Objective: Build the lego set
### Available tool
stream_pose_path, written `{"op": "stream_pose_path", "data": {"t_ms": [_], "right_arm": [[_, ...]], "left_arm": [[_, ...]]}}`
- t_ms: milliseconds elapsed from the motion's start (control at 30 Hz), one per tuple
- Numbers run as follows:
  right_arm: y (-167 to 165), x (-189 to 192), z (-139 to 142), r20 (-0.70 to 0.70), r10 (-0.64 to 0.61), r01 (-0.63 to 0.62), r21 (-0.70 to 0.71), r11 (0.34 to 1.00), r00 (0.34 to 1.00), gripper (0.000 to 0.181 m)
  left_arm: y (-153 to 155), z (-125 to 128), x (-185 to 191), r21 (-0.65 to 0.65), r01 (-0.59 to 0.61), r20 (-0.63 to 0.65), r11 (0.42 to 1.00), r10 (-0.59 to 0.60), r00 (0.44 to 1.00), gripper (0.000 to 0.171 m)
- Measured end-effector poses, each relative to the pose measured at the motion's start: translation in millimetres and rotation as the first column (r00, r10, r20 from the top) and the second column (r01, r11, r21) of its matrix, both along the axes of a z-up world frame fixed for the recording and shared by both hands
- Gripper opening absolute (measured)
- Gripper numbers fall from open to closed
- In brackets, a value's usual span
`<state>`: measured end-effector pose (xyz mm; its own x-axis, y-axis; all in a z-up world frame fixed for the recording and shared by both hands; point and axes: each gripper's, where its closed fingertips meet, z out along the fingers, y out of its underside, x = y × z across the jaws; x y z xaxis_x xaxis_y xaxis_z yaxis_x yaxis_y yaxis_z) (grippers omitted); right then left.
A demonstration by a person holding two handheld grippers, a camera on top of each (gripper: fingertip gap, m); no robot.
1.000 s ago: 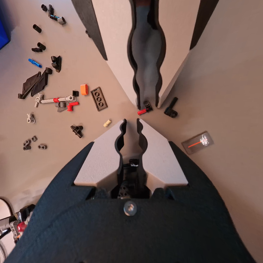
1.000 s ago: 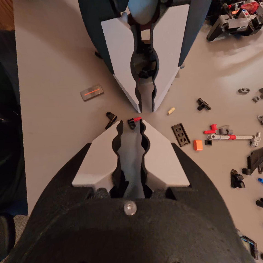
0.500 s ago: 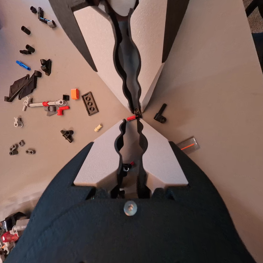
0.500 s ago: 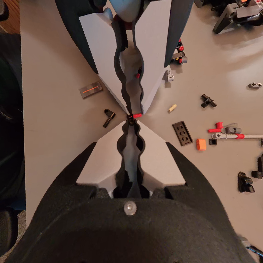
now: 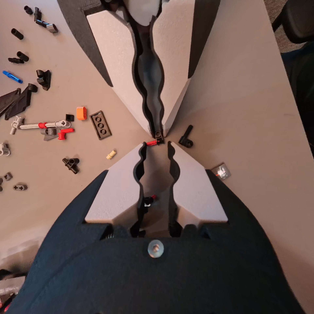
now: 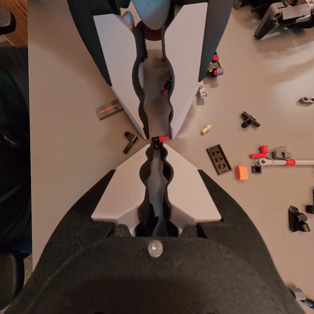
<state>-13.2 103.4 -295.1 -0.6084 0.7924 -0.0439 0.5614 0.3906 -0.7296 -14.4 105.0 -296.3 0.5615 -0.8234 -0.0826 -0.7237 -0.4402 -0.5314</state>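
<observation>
My right gripper (image 6: 156, 145) is shut on a small black connector (image 6: 156, 142) with a red pin (image 6: 164, 137) sticking out sideways. In the left wrist view the connector (image 5: 158, 136) and red pin (image 5: 151, 143) sit at the right gripper's tips, coming from above. My left gripper (image 5: 157, 144) is open, tip to tip with the right one, and the pin's end is by its left fingertip (image 5: 144, 146). It also shows in the right wrist view (image 6: 158, 135). A small black-and-red piece (image 5: 149, 200) shows deep in the left gripper's gap; I cannot tell whether it is held.
A black L-shaped connector (image 5: 186, 137) and a dark tile with an orange line (image 6: 108, 109) lie beside the tips. A black three-hole plate (image 6: 219, 159), an orange piece (image 6: 242, 172), a tan pin (image 6: 206, 129) and a grey-and-red axle assembly (image 5: 42, 125) lie further out. The partly built model (image 6: 285, 15) stands at the back. Both grippers' tips are close together, under 4 cm apart.
My right gripper has shut on the black connector with the red pin. The two grippers have come tip to tip. My left gripper's jaws have opened wider in the last half second.
</observation>
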Motion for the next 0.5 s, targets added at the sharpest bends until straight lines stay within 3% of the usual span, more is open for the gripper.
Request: {"op": "stream_pose_path", "data": {"t_ms": [500], "right_arm": [[-0.2,0.1,0.1,0.002,0.006,-0.006,-0.013,1.000,1.000,0.005]], "left_arm": [[1.8,-0.8,0.3,-0.003,0.001,-0.010,1.000,-0.001,1.000,0.018]]}}
